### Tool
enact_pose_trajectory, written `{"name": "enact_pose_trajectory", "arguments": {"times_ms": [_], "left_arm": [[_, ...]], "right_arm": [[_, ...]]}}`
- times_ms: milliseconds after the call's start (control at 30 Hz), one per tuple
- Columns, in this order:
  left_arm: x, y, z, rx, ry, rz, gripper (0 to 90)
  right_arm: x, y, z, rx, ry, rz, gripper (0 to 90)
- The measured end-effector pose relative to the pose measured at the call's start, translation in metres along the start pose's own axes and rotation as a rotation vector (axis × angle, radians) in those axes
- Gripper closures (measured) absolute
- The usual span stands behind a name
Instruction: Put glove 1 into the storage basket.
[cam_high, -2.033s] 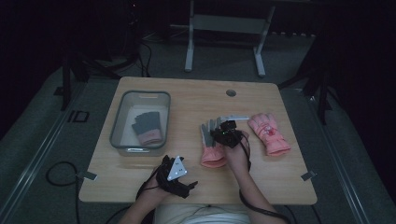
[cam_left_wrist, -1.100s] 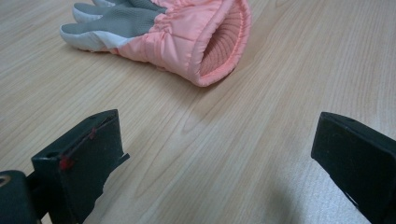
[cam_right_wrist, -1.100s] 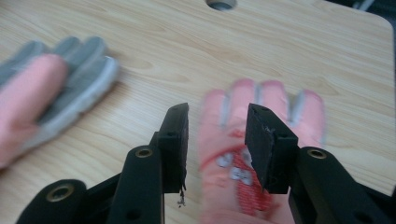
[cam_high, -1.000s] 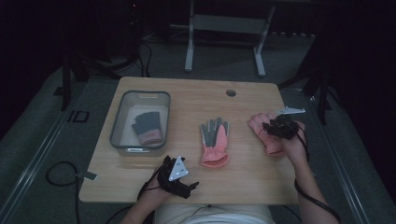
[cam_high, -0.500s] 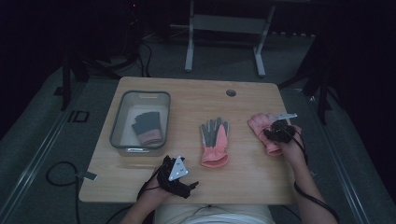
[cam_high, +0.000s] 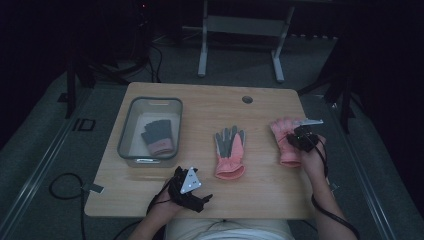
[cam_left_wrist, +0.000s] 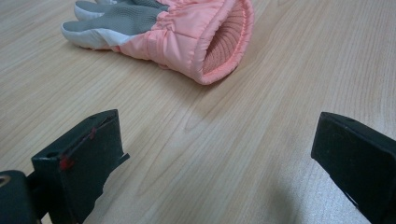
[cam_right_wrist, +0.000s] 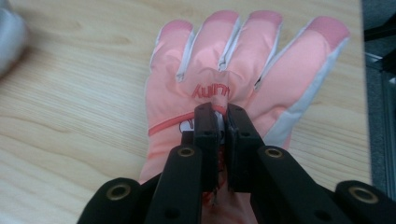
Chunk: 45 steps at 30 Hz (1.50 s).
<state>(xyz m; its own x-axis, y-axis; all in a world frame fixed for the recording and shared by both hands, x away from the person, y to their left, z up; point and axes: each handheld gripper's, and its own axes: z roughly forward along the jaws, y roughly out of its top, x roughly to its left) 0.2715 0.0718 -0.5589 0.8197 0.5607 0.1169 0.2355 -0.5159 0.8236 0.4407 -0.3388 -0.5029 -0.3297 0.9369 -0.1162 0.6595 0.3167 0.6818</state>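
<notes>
Pink glove (cam_right_wrist: 224, 88), pinched by my right gripper (cam_right_wrist: 222, 109) jaws just closing; my left gripper (cam_left_wrist: 219, 154) view shows its jaws apart.

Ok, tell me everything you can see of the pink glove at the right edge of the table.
The pink glove lies flat on the wooden table near its right edge, back side up, fingers pointing away from the person. It looks like padded, slightly shiny fabric with white strips between the fingers, darker pink fingertips, red lettering and a red line across the back. The right gripper, whose jaws have just been closing, pinches a fold of its back.
</notes>
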Motion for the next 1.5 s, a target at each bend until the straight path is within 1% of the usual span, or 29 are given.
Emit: {"name": "enact_pose_trajectory", "arguments": {"times_ms": [133,167,300,367,433,533,633,667,700,767,800,833,933,1033,1167,1200,1233,1300,1367,1500], "left_arm": [[0.0,0.0,0.0,-0.001,0.002,-0.001,1.8],[0.0,0.0,-0.001,-0.001,0.002,-0.001,1.9],[0.0,0.0,-0.001,-0.004,0.003,-0.003,1.9],[0.0,0.0,-0.001,-0.005,0.004,-0.002,1.8],[0.0,0.0,-0.002,-0.006,0.004,-0.005,1.9],[0.001,0.0,-0.002,-0.007,0.004,-0.005,1.8],[0.001,0.0,-0.002,-0.006,0.005,-0.004,1.9],[0.001,0.0,-0.002,-0.007,0.004,-0.006,1.9],[0.0,0.0,-0.001,-0.006,0.003,-0.006,1.9],[0.0,0.0,-0.001,-0.005,0.001,-0.005,1.9],[0.0,0.0,-0.001,-0.003,0.001,-0.003,1.8],[0.0,0.0,-0.001,-0.003,0.001,-0.002,1.9],[0.0,0.0,-0.001,-0.003,0.0,-0.001,1.9],[0.0,0.0,-0.001,-0.003,-0.001,-0.002,1.8],[0.0,0.0,-0.001,-0.003,-0.002,0.0,1.8],[0.0,0.0,-0.001,-0.003,-0.002,0.0,1.9],[0.0,0.0,-0.001,-0.001,-0.002,0.0,1.9],[0.0,0.0,0.0,0.001,-0.003,0.001,1.8],[0.0,-0.001,0.0,0.001,-0.004,0.001,1.8],[0.0,-0.001,0.0,0.004,-0.003,0.001,1.8]], "right_arm": [[0.007,0.007,-0.024,-0.045,-0.019,0.065,85.0],[0.01,0.008,-0.03,-0.052,-0.026,0.069,85.0],[0.025,0.014,-0.051,-0.071,-0.042,0.075,85.2],[0.035,0.016,-0.058,-0.084,-0.052,0.064,85.1],[0.044,0.017,-0.064,-0.09,-0.049,0.056,85.1],[0.054,0.018,-0.071,-0.094,-0.041,0.058,85.1],[0.062,0.014,-0.075,-0.1,-0.034,0.072,85.1],[0.065,0.013,-0.075,-0.1,-0.039,0.075,85.1],[0.069,0.011,-0.074,-0.098,-0.055,0.066,85.1],[0.072,0.01,-0.072,-0.1,-0.06,0.065,85.1],[0.076,0.007,-0.066,-0.094,-0.047,0.081,85.1],[0.079,0.005,-0.063,-0.087,-0.049,0.081,85.0],[0.082,-0.001,-0.052,-0.066,-0.042,0.103,85.0],[0.085,-0.006,-0.039,-0.035,-0.033,0.101,85.0],[0.086,-0.013,-0.022,-0.003,-0.011,0.12,84.5],[0.086,-0.013,-0.022,-0.003,-0.011,0.12,84.5],[0.087,-0.016,-0.015,0.006,0.002,0.125,84.1],[0.086,-0.019,-0.011,0.004,0.004,0.128,82.6],[0.085,-0.019,-0.008,0.004,0.015,0.133,79.4],[0.085,-0.022,-0.005,-0.003,0.032,0.125,73.6]]}}
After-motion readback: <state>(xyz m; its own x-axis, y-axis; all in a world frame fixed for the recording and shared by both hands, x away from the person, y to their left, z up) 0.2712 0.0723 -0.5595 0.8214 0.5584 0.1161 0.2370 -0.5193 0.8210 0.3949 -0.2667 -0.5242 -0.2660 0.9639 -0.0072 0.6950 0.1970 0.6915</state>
